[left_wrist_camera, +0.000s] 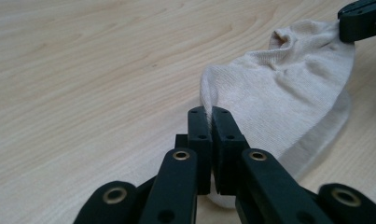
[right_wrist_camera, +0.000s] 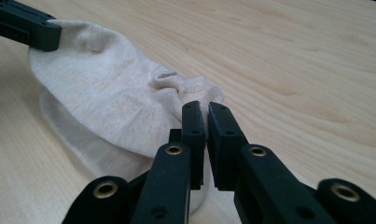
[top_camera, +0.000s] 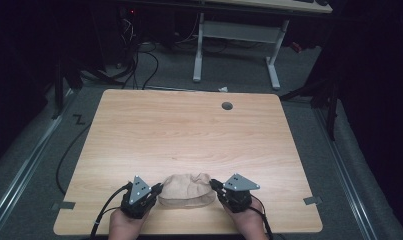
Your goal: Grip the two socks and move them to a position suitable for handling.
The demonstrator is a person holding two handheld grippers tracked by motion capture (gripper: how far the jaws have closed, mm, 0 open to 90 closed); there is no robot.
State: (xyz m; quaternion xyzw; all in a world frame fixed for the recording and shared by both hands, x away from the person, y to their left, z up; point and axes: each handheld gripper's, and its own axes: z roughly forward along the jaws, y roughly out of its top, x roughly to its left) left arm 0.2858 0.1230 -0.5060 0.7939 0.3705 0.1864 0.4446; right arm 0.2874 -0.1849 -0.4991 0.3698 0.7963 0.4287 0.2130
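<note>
Beige knit sock [top_camera: 186, 190] sits near the front edge of the bench [top_camera: 189, 130], stretched between both claws. Left claw [top_camera: 158, 189] pinches the sock's left end, right claw [top_camera: 215, 185] pinches its right end, jaws pressed tight on fabric each side. Likely held at opposite ends so the sock can be spread or folded evenly; the upper layer looks raised off the lower one.

High view gives the layout: sock centred between the hands, cable hole [top_camera: 227, 106] far behind the sock. Left gripper view adds knit ribbing and the lifted fold; right gripper view shows a puckered bunch of fabric beside its jaws.
</note>
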